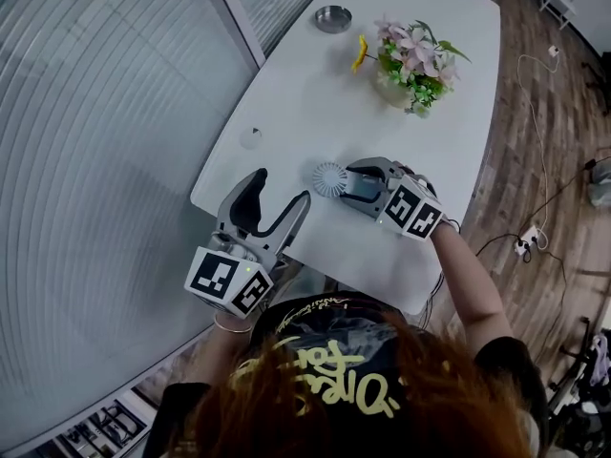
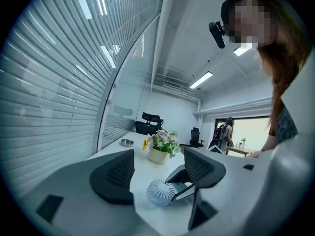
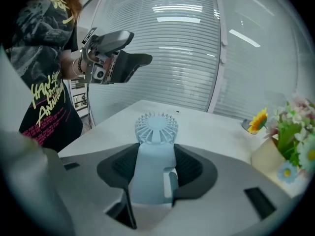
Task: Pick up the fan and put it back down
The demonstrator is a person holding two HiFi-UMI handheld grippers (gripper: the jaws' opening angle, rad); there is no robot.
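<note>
Right gripper view puts the pale blue handheld fan with a round slatted head (image 3: pixel 156 132) straight between the jaws: the dark ribbed pads sit against both sides of its handle, so the right gripper (image 1: pixel 351 184) is clamped on the fan. From the head view the fan's head lies low over the glossy white table (image 1: pixel 315 84), near the front edge, and whether it has left the surface I cannot tell. I judge the step in hand to be the grasp that begins the pick-up. The next move calls for a straight lift with the grip kept firm, as the smooth plastic handle could slide between the pads, then a level set-down on the same bare patch. The left gripper (image 1: pixel 284 187) hangs at about eight o'clock of the fan, off the table's corner, its jaws wide apart and empty. At one o'clock of the fan stands a cream pot of pink and white artificial flowers (image 1: pixel 410 65), well apart, and at twelve o'clock a small round metal dish (image 1: pixel 332 18) sits by the far edge. Frosted glass with horizontal blinds (image 1: pixel 95 113) fills the nine o'clock side, and wood-plank flooring (image 1: pixel 563 141) with trailing cables runs along three o'clock.
</note>
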